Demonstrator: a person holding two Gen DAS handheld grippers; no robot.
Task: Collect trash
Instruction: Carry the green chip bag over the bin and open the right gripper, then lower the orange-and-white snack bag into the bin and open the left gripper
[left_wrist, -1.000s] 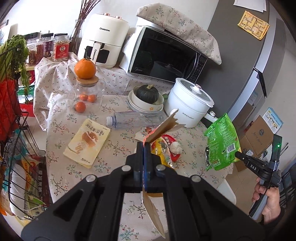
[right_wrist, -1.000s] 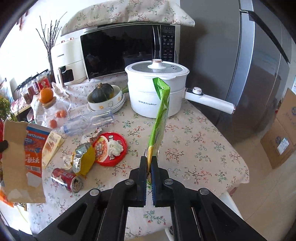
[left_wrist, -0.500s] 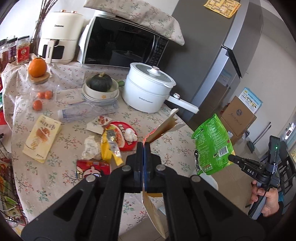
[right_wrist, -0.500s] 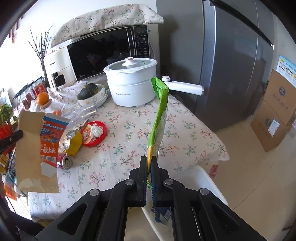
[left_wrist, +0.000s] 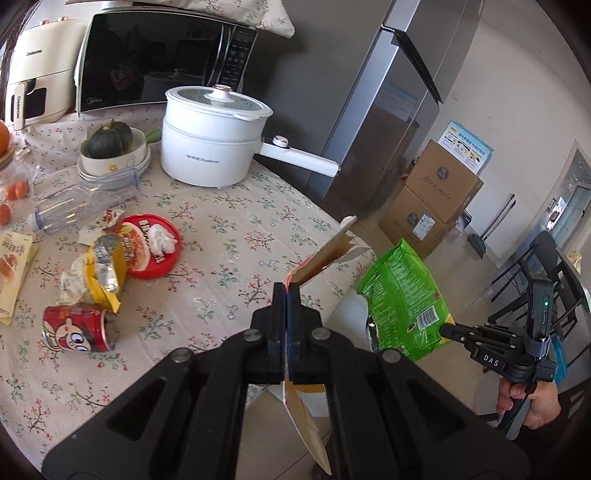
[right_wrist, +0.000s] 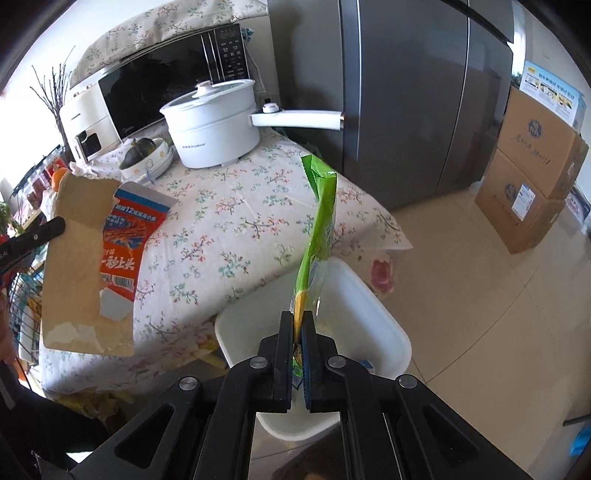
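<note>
My left gripper (left_wrist: 287, 291) is shut on a torn cardboard box piece (left_wrist: 325, 254), brown with a red and blue print; it also shows in the right wrist view (right_wrist: 88, 266). My right gripper (right_wrist: 298, 321) is shut on a green snack bag (right_wrist: 321, 206), held upright above a white trash bin (right_wrist: 373, 306) beside the table. The green bag (left_wrist: 402, 299) and right gripper (left_wrist: 448, 328) show at the right of the left wrist view. On the floral table (left_wrist: 229, 236) lie a red can (left_wrist: 75, 328), a yellow wrapper (left_wrist: 105, 269) and a red lid (left_wrist: 157, 247).
A white pot (left_wrist: 214, 142) with a long handle, a microwave (left_wrist: 159, 62), a bowl with a squash (left_wrist: 110, 149) and a plastic bottle (left_wrist: 74, 206) stand on the table. A grey fridge (right_wrist: 417, 88) and stacked cardboard boxes (right_wrist: 535, 170) stand beyond.
Both grippers have pulled back from the table toward its right edge with their trash. The right gripper now holds the green bag over the white bin.
</note>
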